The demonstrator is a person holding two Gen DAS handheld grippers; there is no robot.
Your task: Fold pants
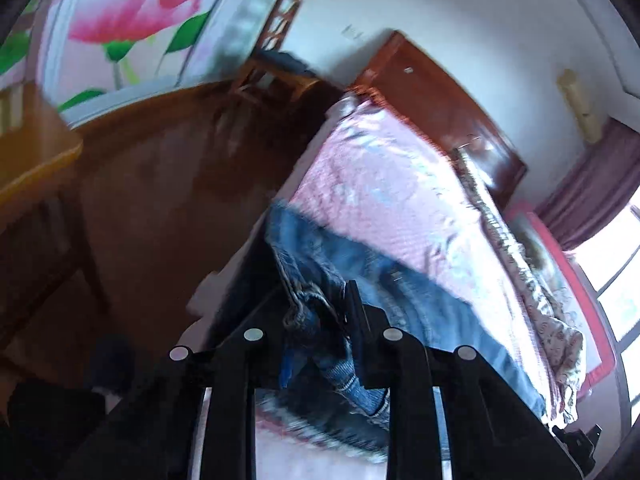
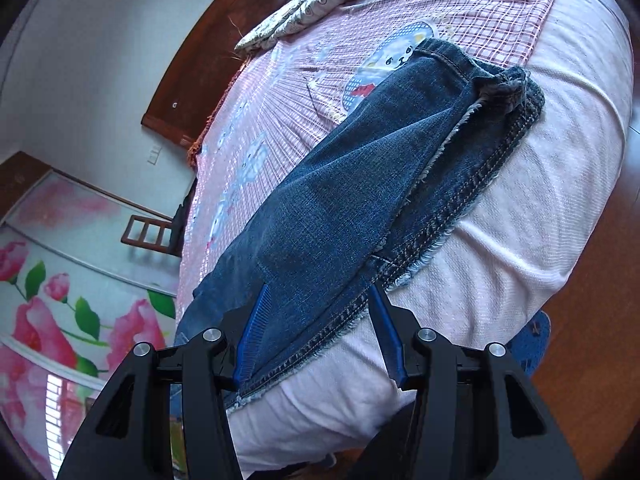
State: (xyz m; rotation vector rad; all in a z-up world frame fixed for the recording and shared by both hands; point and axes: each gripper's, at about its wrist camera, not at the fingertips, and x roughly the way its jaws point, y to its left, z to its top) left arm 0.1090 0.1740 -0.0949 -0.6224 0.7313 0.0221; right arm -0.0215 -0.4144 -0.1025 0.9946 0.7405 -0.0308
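Note:
Blue denim pants (image 2: 360, 184) lie stretched across a bed with a pink checked sheet (image 2: 460, 8), frayed hems at the far end. My right gripper (image 2: 320, 300) is open, its blue pads either side of the near denim edge. In the left wrist view, my left gripper (image 1: 320, 300) is shut on a bunched, seamed part of the pants (image 1: 312, 312) and holds it above the bed edge; the rest of the denim (image 1: 420, 304) trails to the right over the sheet (image 1: 380, 168). The view is motion-blurred.
A dark wooden headboard (image 1: 436, 104) stands against the white wall. A patterned quilt (image 1: 552, 320) lies along the bed's far side. A wooden chair (image 1: 276, 52) and brown floor (image 1: 160, 200) are left of the bed, a wooden table (image 1: 36, 160) nearer.

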